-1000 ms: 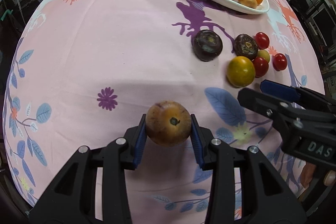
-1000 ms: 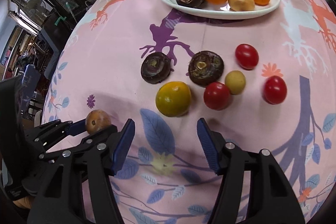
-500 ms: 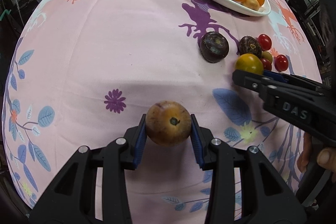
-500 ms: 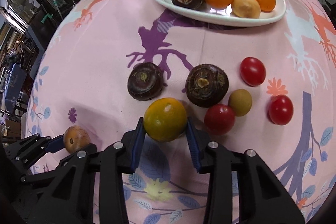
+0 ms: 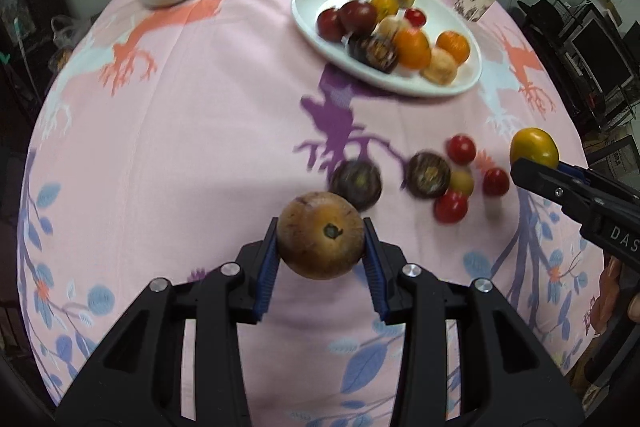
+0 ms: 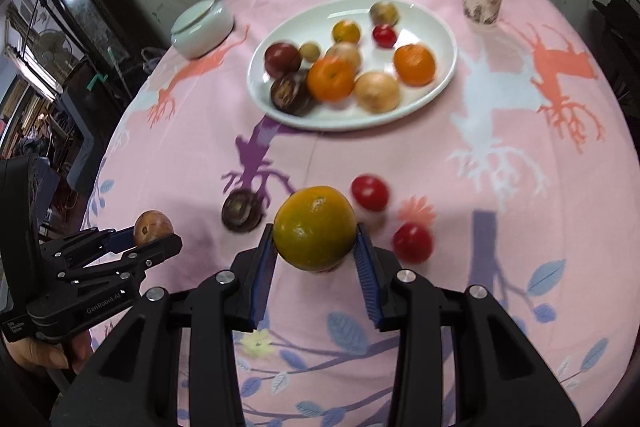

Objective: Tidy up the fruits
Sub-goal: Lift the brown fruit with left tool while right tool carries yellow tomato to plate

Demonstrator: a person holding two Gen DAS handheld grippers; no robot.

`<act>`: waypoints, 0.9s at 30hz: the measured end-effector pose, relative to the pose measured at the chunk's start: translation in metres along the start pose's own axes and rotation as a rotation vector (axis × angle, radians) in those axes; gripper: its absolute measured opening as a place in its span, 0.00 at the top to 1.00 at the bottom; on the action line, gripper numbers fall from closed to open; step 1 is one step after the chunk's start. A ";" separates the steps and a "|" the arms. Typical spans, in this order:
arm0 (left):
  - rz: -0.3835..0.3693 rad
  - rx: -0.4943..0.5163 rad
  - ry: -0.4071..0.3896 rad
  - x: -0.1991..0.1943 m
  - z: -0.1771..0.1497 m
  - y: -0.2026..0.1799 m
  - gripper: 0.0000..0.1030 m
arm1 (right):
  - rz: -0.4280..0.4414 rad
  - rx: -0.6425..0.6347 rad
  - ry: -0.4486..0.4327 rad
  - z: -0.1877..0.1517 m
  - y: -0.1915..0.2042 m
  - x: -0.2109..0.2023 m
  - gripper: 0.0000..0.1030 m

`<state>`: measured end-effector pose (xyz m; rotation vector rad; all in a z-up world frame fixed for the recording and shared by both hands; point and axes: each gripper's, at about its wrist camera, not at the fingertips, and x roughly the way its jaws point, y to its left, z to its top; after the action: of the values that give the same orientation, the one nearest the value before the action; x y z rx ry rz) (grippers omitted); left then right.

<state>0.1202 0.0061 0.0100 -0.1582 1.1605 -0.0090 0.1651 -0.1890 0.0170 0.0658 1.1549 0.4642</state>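
Pink tablecloth [image 6: 520, 187], white plate [image 6: 440, 27] far side, crowded. My left gripper [image 5: 320, 247] pinches brown fruit [image 5: 320, 235]; right gripper [image 6: 315, 251] pinches orange citrus [image 6: 315, 227], both aloft. Risks I see: round fruit slipping between pads; drop knocking plate pile, rolling fruit off.

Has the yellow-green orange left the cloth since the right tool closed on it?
Yes. The yellow-green orange, clamped in the right tool, has gone up: it hangs clear of the cloth, away from the dark fruit it sat beside.
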 end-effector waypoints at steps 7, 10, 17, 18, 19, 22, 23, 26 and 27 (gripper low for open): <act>-0.003 0.052 -0.054 0.002 0.053 -0.025 0.62 | -0.008 0.016 -0.058 0.042 -0.021 -0.001 0.62; -0.013 0.058 -0.067 0.009 0.079 -0.031 0.62 | -0.010 0.013 -0.071 0.062 -0.027 0.008 0.62; -0.017 0.062 -0.104 0.030 0.135 -0.044 0.62 | 0.003 0.032 -0.082 0.102 -0.038 0.039 0.62; -0.014 0.065 -0.106 0.034 0.141 -0.046 0.62 | 0.004 0.033 -0.083 0.105 -0.039 0.043 0.62; -0.010 0.066 -0.107 0.038 0.147 -0.047 0.62 | 0.002 0.035 -0.084 0.110 -0.040 0.048 0.62; -0.010 0.062 -0.102 0.050 0.161 -0.049 0.62 | 0.000 0.042 -0.083 0.119 -0.044 0.058 0.62; -0.012 0.059 -0.097 0.055 0.164 -0.049 0.62 | 0.002 0.045 -0.082 0.122 -0.046 0.061 0.62; -0.010 0.057 -0.090 0.065 0.172 -0.051 0.62 | 0.006 0.048 -0.085 0.128 -0.048 0.068 0.62; -0.011 0.058 -0.089 0.067 0.173 -0.052 0.62 | 0.009 0.054 -0.082 0.130 -0.049 0.070 0.61</act>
<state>0.3089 -0.0304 0.0229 -0.1130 1.0692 -0.0450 0.3187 -0.1820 -0.0041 0.1359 1.0875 0.4344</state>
